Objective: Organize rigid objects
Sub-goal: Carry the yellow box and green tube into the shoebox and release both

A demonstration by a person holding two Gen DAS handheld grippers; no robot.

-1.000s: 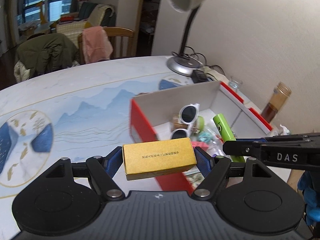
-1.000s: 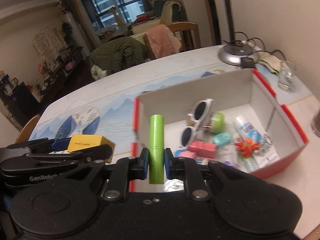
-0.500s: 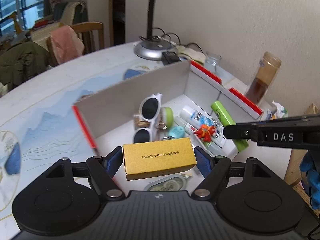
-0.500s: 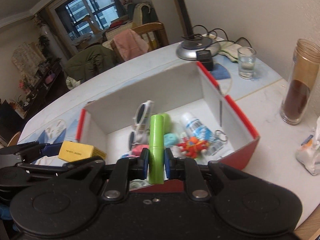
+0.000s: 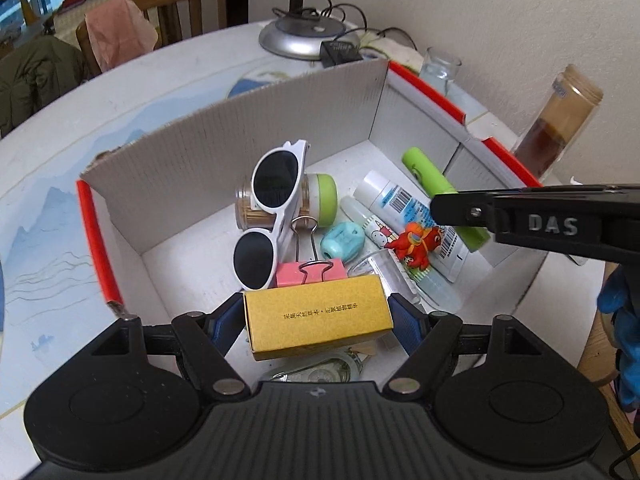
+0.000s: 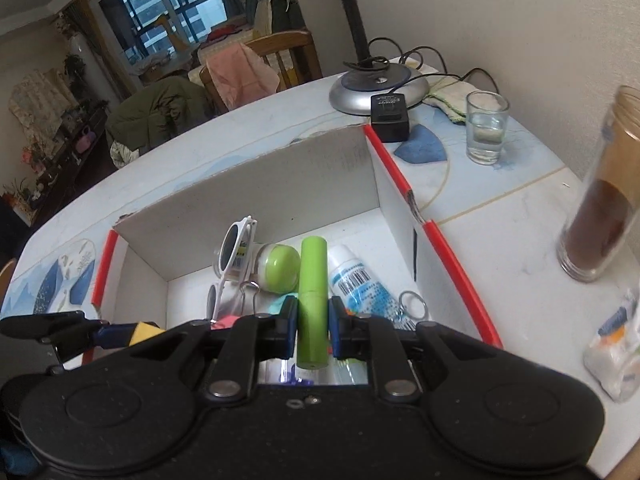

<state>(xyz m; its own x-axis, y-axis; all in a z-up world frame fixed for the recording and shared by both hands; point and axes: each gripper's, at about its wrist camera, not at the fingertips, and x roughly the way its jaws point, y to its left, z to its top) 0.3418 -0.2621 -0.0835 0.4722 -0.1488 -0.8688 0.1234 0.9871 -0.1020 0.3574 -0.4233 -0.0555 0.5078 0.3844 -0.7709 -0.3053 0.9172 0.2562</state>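
Observation:
My left gripper [image 5: 318, 316] is shut on a yellow box [image 5: 318, 322] and holds it over the near part of a red-edged cardboard box [image 5: 240, 152]. My right gripper [image 6: 313, 320] is shut on a green tube [image 6: 313, 296], also over the box [image 6: 280, 184]; the tube shows in the left wrist view [image 5: 436, 196]. Inside lie white sunglasses [image 5: 272, 208], a green-lidded jar [image 5: 320, 200], a pink binder clip [image 5: 310, 274], a teal item [image 5: 343, 242], a white tube [image 5: 404, 216] and a red toy [image 5: 416, 242].
A lamp base [image 6: 378, 88] and black adapter [image 6: 390, 120] stand behind the box. A water glass [image 6: 486, 128] and a tall jar of brown liquid [image 6: 604, 208] stand to the right by the wall. A white packet [image 6: 614, 344] lies at the table's right edge.
Both grippers have moved forward and over the box, each still holding its object. The box interior now fills both views.

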